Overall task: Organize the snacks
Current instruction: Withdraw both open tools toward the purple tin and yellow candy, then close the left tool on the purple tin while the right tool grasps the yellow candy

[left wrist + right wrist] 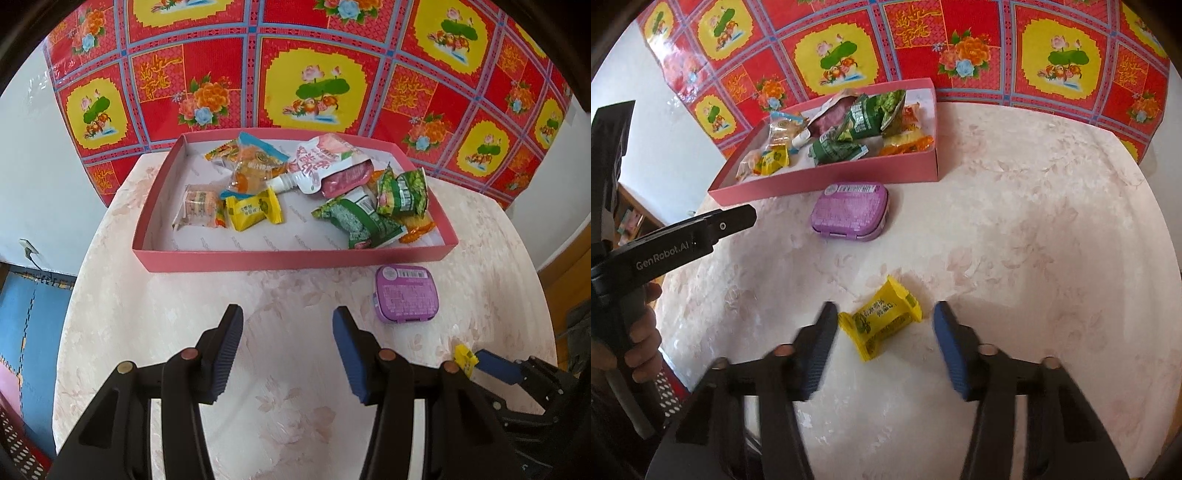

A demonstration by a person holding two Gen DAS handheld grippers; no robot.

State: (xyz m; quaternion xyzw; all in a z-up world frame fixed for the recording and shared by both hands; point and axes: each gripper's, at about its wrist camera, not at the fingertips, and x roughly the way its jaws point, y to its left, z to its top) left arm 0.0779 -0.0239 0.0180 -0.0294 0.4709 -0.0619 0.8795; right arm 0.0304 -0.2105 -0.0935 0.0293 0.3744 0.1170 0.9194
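With the right gripper [884, 325] apart astride the yellow candy packet [881, 321], close squarely, lift, and carry toward the pink tray [827, 177] at 11 o'clock.

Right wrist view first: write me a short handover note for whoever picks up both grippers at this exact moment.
Right gripper: open, fingers either side of the yellow candy packet lying on the table; the left finger is about touching it, the right one is clear. No grip yet.
Left gripper: open, empty, hovering over bare table in front of the pink tray.
Purple tin: on the table, just outside the tray's near wall.
Done: most snacks already lie in the tray.
Left: close on the yellow packet, put it in the tray, then the purple tin.
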